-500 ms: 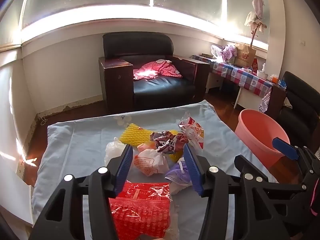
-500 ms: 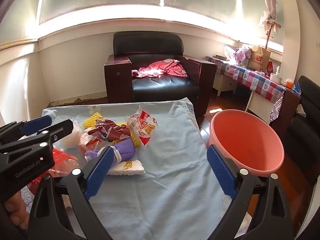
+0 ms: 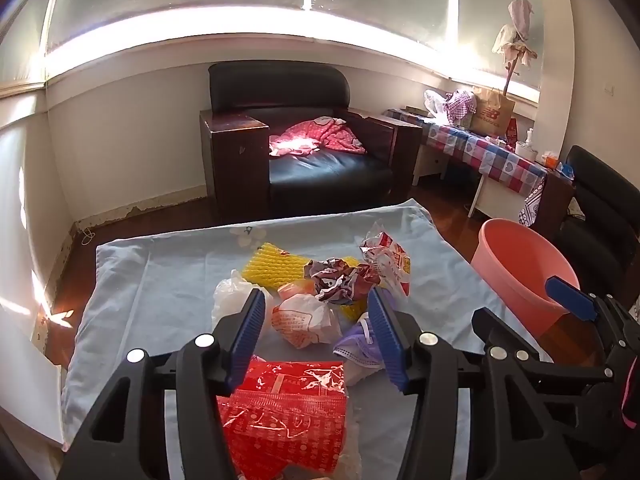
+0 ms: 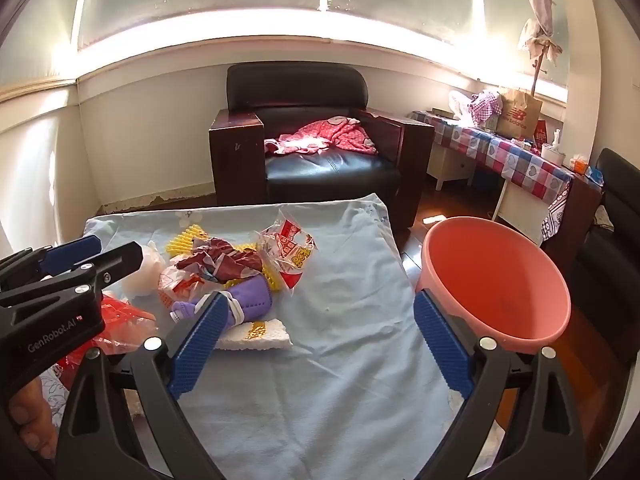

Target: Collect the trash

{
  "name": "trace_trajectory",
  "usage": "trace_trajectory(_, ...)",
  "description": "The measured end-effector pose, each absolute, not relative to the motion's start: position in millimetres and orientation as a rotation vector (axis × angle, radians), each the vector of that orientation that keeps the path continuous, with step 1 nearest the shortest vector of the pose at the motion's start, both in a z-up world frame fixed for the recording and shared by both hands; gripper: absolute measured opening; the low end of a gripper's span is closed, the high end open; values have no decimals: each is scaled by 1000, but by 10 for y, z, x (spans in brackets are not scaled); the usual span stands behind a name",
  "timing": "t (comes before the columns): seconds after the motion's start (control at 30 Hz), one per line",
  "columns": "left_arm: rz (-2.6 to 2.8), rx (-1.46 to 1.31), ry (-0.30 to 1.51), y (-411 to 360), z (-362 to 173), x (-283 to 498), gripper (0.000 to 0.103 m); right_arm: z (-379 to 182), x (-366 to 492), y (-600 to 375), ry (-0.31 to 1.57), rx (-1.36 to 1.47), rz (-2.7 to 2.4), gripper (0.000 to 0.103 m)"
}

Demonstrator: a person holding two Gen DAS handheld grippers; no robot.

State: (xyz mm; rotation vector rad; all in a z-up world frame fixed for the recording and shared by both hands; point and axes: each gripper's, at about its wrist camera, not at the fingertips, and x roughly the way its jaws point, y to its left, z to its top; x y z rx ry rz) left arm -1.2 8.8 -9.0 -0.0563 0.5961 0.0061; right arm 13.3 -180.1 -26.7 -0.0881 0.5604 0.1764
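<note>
A pile of trash lies on a blue cloth-covered table (image 3: 160, 280): a red wrapper (image 3: 286, 412), a white-orange crumpled bag (image 3: 304, 318), a purple mask (image 3: 356, 344), yellow foam netting (image 3: 272, 266), a maroon wrapper (image 3: 340, 280) and a clear red-printed bag (image 3: 386, 256). My left gripper (image 3: 316, 340) is open above the red wrapper, holding nothing. My right gripper (image 4: 320, 336) is open over bare cloth (image 4: 340, 280), right of the purple mask (image 4: 244, 300). A pink basin (image 4: 496, 280) stands at the table's right edge.
A black armchair (image 3: 304, 148) with a pink cloth stands beyond the table. A checkered side table (image 3: 480, 148) with bags is at the back right. A black chair (image 3: 600, 220) is behind the basin (image 3: 520, 272). The right gripper shows in the left wrist view (image 3: 568, 304).
Both grippers have shifted slightly forward toward the trash pile. Both stay open and nothing has been picked up.
</note>
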Motion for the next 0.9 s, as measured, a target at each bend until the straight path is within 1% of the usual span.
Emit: trace_trajectory(0.9, 2, -56, 584, 59, 56, -115, 53, -214, 114, -1793, 558, -86, 174, 94)
